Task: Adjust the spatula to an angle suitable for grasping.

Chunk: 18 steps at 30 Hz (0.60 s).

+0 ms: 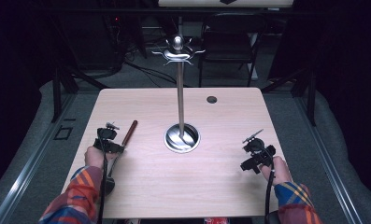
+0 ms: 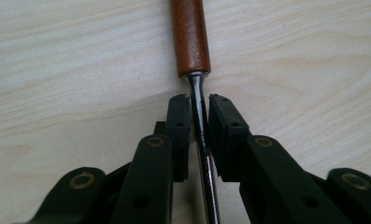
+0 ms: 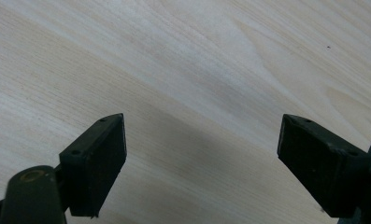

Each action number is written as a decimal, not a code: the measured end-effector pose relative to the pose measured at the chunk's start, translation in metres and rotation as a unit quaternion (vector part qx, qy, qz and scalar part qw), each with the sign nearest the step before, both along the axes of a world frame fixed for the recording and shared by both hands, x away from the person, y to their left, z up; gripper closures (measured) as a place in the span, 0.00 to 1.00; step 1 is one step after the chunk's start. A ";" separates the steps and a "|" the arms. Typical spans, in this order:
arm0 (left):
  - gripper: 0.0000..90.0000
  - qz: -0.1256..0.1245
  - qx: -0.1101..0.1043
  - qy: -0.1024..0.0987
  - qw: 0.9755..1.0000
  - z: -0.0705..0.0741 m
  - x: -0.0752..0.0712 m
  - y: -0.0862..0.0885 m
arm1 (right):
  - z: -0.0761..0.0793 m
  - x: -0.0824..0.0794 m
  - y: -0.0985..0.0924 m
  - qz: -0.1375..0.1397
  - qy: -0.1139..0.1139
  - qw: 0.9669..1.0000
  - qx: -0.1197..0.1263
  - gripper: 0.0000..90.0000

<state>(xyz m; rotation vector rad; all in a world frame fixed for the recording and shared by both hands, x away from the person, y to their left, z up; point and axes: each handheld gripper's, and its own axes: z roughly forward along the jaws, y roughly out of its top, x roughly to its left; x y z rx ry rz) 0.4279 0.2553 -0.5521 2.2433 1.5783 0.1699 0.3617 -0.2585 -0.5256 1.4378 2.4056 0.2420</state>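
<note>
High view: my left gripper (image 1: 109, 140) is sitting at the table's (image 1: 220, 186) left side over a utensil (image 1: 129, 133) with a reddish-brown wooden handle. Left gripper view: its fingers (image 2: 179, 126) are pinching the utensil's (image 2: 191, 42) shiny metal shaft just below the handle. Right gripper view: my right gripper (image 3: 202, 158) is hovering with fingers wide apart, gripping nothing.

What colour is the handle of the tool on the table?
Reddish-brown wood handle, clearest in the left gripper view.
</note>
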 end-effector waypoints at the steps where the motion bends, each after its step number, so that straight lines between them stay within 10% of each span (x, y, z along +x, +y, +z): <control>1: 0.89 -0.001 0.000 0.002 1.000 0.000 0.000 0.000 | -0.001 0.000 0.000 0.001 -0.001 1.000 -0.001 0.17; 18: 0.94 0.013 -0.001 -0.003 1.000 0.001 -0.002 0.003 | -0.002 -0.001 0.002 0.006 0.003 1.000 -0.011 0.17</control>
